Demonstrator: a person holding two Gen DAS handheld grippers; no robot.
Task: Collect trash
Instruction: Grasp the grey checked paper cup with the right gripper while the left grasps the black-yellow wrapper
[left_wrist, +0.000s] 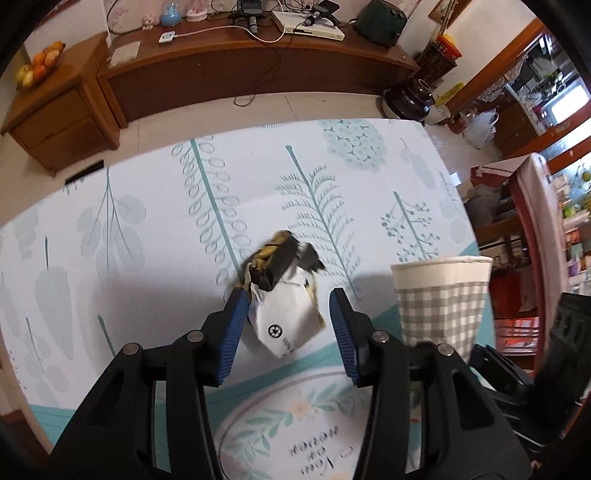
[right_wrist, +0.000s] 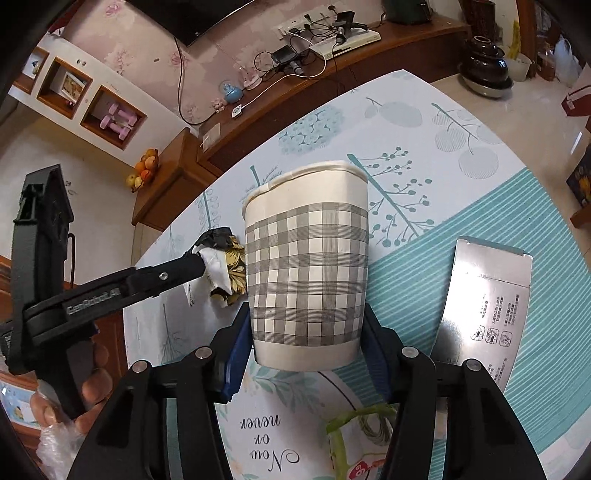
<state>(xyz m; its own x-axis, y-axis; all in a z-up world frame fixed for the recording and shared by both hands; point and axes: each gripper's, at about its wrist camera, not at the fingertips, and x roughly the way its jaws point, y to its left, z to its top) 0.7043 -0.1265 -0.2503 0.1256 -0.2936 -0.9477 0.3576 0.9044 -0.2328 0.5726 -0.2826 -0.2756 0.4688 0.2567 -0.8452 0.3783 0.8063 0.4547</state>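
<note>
On table (right_wrist: 461, 206), 1 cup (right_wrist: 306, 269), 1 wrapper (left_wrist: 284, 302)

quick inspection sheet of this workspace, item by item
surface: table under a tablecloth printed with teal leaves.
job's things: checked paper cup, upright, clamped in the right tool; crumpled wrapper between the fingers of the left tool, touching one finger only.
clutter: flattened silver carton lying on the cloth; small green-edged packet near the right tool.
grippers: left open, right shut on the cup.
cables: chargers and a white cable on the wooden sideboard, none on the table.
surroundings: fruit bowl on a low cabinet; dark pot on the floor.
</note>
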